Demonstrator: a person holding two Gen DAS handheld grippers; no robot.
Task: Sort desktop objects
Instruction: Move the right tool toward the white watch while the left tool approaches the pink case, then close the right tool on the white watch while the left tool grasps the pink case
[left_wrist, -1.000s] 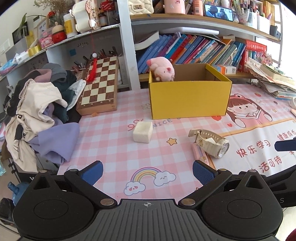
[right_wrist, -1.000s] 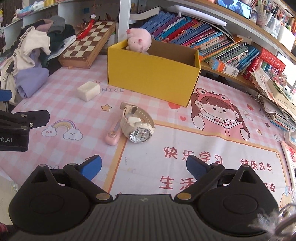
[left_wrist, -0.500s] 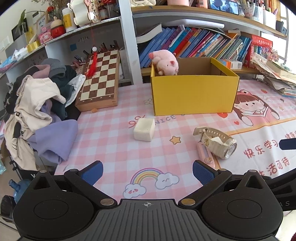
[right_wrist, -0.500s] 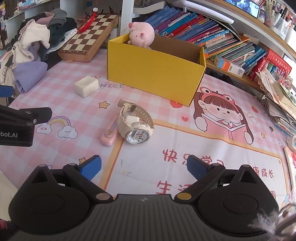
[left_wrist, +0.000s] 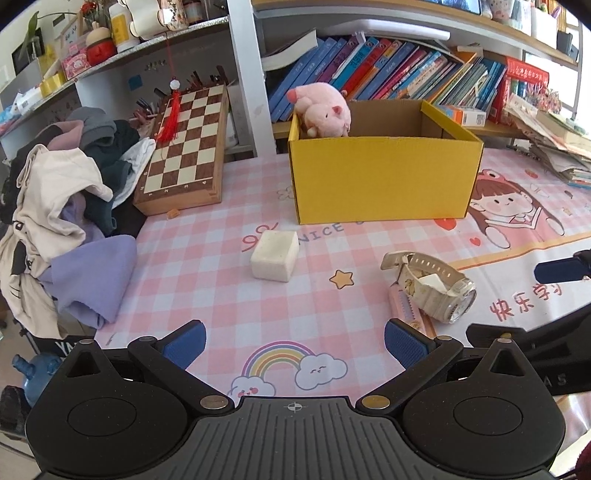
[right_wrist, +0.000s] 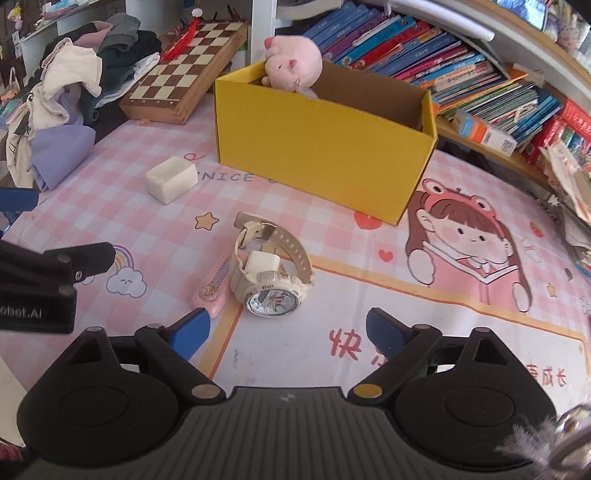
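Note:
A yellow cardboard box (left_wrist: 384, 181) stands on the pink checked mat, with a pink plush pig (left_wrist: 323, 109) leaning on its left rim; box (right_wrist: 317, 147) and pig (right_wrist: 293, 61) also show in the right wrist view. A cream block (left_wrist: 275, 254) lies in front of the box. A cream wristwatch (right_wrist: 269, 269) lies beside a small pink utility knife (right_wrist: 212, 291). My left gripper (left_wrist: 293, 341) is open and empty, short of the block. My right gripper (right_wrist: 286, 332) is open and empty, just short of the watch.
A chessboard (left_wrist: 184, 147) leans at the back left. A heap of clothes (left_wrist: 62, 206) hangs over the left edge. Rows of books (left_wrist: 388, 70) fill the shelf behind the box. Loose papers (left_wrist: 554, 147) are stacked at the far right.
Both grippers have moved forward over the mat: the block, watch and box appear nearer. Nothing was grasped; both stay open.

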